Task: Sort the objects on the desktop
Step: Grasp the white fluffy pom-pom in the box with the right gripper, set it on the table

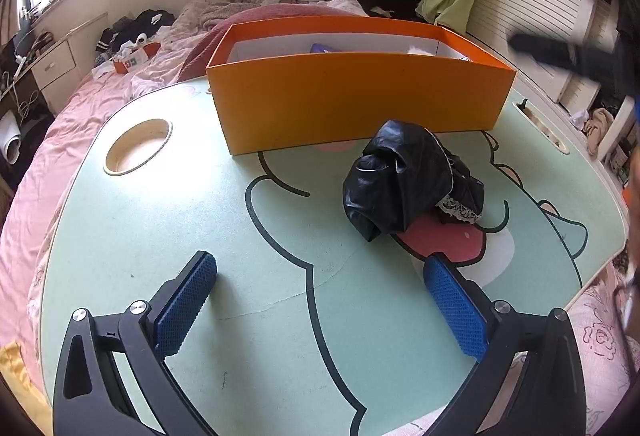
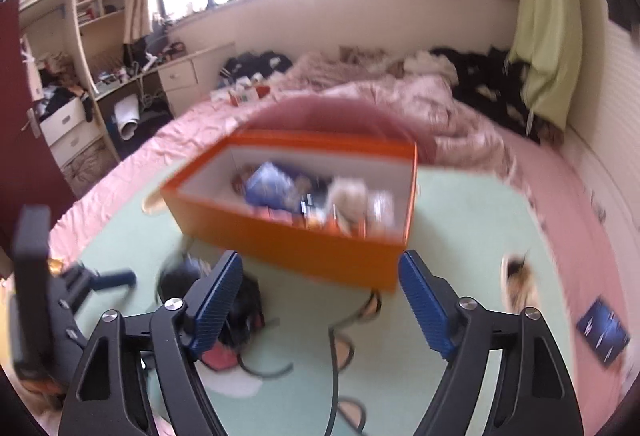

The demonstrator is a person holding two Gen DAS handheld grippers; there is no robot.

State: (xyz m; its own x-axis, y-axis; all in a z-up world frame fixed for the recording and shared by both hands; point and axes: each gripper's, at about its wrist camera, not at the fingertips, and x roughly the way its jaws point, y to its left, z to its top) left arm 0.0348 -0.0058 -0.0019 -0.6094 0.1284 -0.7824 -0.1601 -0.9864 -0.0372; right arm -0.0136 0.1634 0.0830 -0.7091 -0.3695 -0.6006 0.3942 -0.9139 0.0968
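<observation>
An orange box point(image 1: 360, 104) stands at the far side of the green cartoon lap table point(image 1: 160, 236). A crumpled black pouch with lace trim point(image 1: 408, 182) lies in front of it. My left gripper point(image 1: 320, 276) is open and empty, low over the table, short of the pouch. In the blurred right wrist view, my right gripper point(image 2: 320, 276) is open and empty, held above the table before the orange box point(image 2: 304, 236), which holds several items. The black pouch point(image 2: 240, 300) shows behind its left finger. The left gripper point(image 2: 100, 282) shows at the left.
The table has a round cup recess point(image 1: 138, 146) at the left and a slot point(image 1: 542, 126) at the right. It rests on a pink bed point(image 1: 80, 108) strewn with clothes. A dark blue packet point(image 2: 604, 332) lies on the bed, right of the table.
</observation>
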